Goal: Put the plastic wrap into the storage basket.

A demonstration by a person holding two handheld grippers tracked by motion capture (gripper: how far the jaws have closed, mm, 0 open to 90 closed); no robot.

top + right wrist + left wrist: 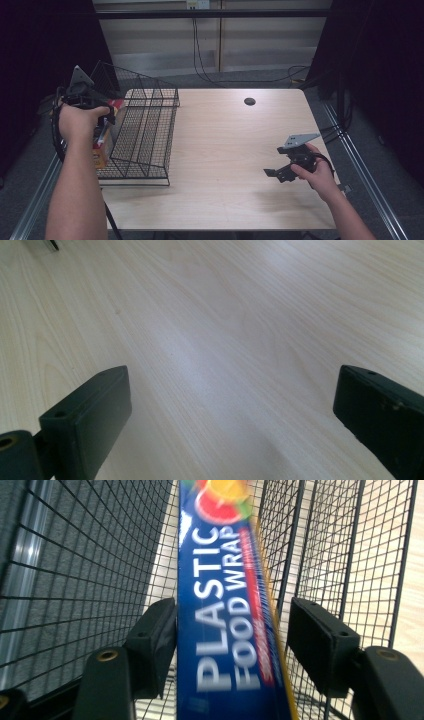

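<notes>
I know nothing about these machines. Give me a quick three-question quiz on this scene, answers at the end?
1. True or false: the right claw holds a box.
2. What is printed on the blue box between the left claw's jaws?
3. The box sits inside: A) a wire basket B) a drawer C) a bowl.

Key:
1. False; open and empty above the table.
2. "Plastic food wrap".
3. A.

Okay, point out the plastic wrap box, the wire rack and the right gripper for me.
plastic wrap box (225, 630), left gripper view, on its blue printed face.
wire rack (150, 125), high view, on its black mesh divider.
right gripper (271, 173), high view, between its jaw tips, above the table.
</notes>
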